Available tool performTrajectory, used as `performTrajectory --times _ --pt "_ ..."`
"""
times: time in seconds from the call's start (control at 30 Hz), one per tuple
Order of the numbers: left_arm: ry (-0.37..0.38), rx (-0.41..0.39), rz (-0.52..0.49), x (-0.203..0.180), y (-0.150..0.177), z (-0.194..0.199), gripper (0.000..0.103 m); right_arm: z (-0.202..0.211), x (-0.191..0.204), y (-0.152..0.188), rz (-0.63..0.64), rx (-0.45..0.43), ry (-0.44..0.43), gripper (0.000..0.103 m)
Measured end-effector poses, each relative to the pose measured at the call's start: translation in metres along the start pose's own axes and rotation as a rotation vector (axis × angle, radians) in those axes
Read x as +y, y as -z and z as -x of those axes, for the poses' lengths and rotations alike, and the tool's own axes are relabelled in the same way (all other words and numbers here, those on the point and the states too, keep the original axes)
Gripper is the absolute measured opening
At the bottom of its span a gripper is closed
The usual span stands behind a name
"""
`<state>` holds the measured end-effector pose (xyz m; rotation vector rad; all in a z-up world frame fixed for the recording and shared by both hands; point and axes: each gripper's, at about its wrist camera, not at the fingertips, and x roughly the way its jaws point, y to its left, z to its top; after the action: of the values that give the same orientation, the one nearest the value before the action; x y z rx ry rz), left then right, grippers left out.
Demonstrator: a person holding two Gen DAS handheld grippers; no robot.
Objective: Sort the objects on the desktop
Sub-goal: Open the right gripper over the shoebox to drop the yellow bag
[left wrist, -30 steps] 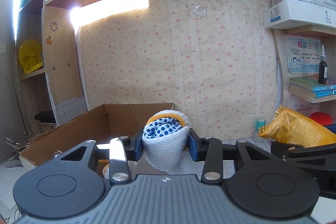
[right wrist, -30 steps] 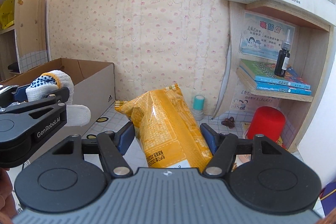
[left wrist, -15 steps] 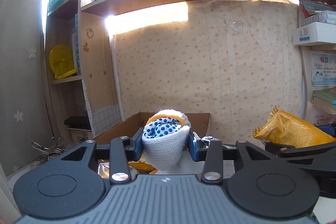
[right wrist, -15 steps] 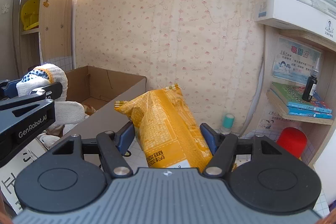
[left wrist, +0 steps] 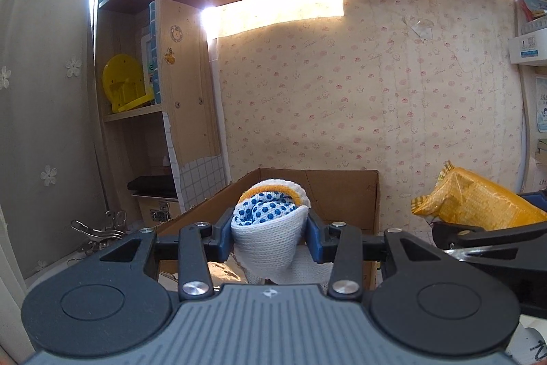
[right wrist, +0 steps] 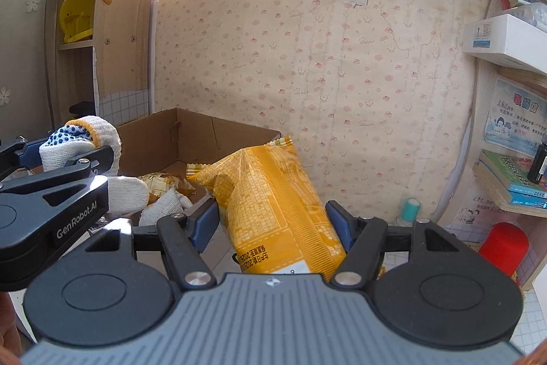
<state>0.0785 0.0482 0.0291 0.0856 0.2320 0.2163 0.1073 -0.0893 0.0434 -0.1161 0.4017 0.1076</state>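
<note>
I saw the cardboard box point(right wrist: 191, 139) standing against the back wall, left of my snack packet point(right wrist: 273, 200). The glove point(left wrist: 270, 228) in my left hand-held gripper point(left wrist: 270, 236) hung before the box. Books point(right wrist: 512, 173) lay on a shelf at right, a cylinder point(right wrist: 502, 245) below them.

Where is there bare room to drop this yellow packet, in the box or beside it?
Free: the cardboard box's floor along its far wall, and the gridded desk between box and yellow packet. Crowded: the box's near end, with snack wrapper and white gloves.
</note>
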Motion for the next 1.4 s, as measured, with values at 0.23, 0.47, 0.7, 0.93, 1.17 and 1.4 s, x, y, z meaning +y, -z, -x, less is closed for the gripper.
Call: performTrajectory --times 0.23,0.47,0.7,0.93,1.17,1.4 --pt "-0.026 0.025 0.018 0.021 0.005 -0.014 0.044 -0.016 0.018 -0.006 0.021 0.013 -0.037 0.066" --pt "-0.029 0.059 0.037 0.037 0.01 -0.032 0.044 -0.039 0.031 -0.011 0.025 0.039 -0.087 0.066" --pt "-0.015 0.066 0.048 0.043 0.006 -0.048 0.044 -0.058 0.04 -0.021 0.037 0.052 -0.101 0.066" --pt "-0.019 0.082 0.064 0.049 0.004 -0.066 0.044 -0.076 0.053 -0.032 0.06 0.056 -0.113 0.066" --pt "-0.026 0.106 0.076 0.055 0.007 -0.081 0.044 -0.101 0.066 -0.04 0.087 0.071 -0.115 0.066" --pt "-0.025 0.131 0.079 0.057 0.01 -0.097 0.044 -0.119 0.071 -0.051 0.086 0.071 -0.13 0.062"
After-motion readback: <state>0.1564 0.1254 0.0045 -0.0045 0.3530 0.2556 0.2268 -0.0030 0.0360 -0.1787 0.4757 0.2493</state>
